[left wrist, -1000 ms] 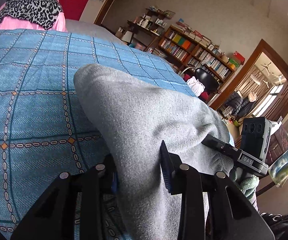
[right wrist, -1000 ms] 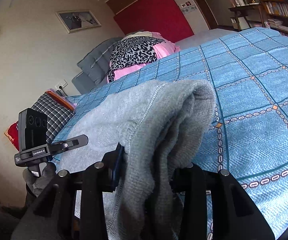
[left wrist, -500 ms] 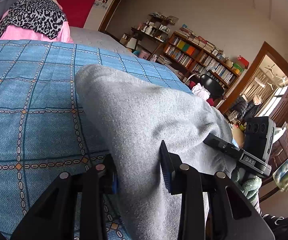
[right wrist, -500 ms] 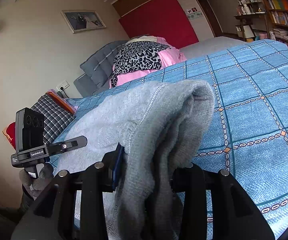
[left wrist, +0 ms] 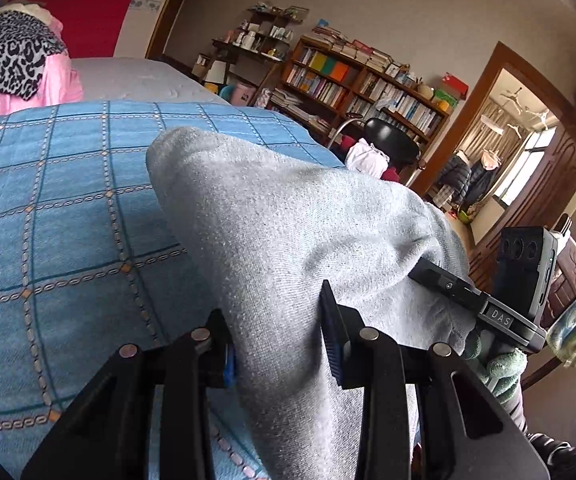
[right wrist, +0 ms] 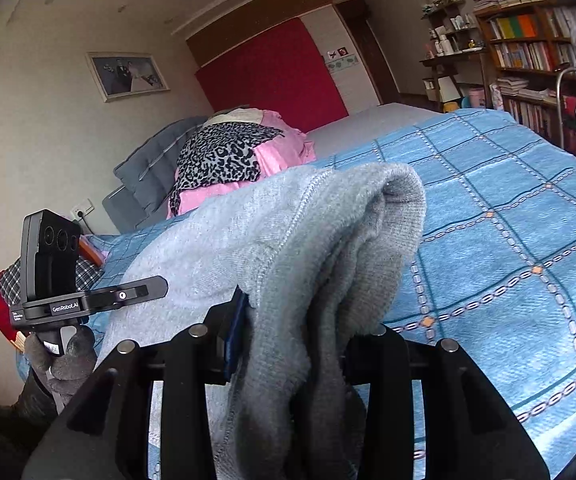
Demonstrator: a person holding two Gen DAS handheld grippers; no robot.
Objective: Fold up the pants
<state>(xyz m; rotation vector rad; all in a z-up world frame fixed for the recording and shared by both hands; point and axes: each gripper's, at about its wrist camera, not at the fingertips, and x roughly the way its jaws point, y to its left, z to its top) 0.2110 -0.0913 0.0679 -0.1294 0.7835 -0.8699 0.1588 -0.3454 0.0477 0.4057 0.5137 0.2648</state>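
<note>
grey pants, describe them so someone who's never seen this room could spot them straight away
Start at the bed with the blue checked bedspread. Above its near part hang the grey pants, a soft fleecy garment bunched and pinched in both the left claw and the right claw. Unlike the pink and leopard-print pile lying further up the bed, they are plain grey and the only cloth being held.

Grey pants (left wrist: 288,240) are draping over the left gripper (left wrist: 279,340), hiding its fingertips, and running off the frame's bottom edge. In the right wrist view, bunched fabric is covering the right gripper (right wrist: 300,332), concealing its right finger's pad entirely.
</note>
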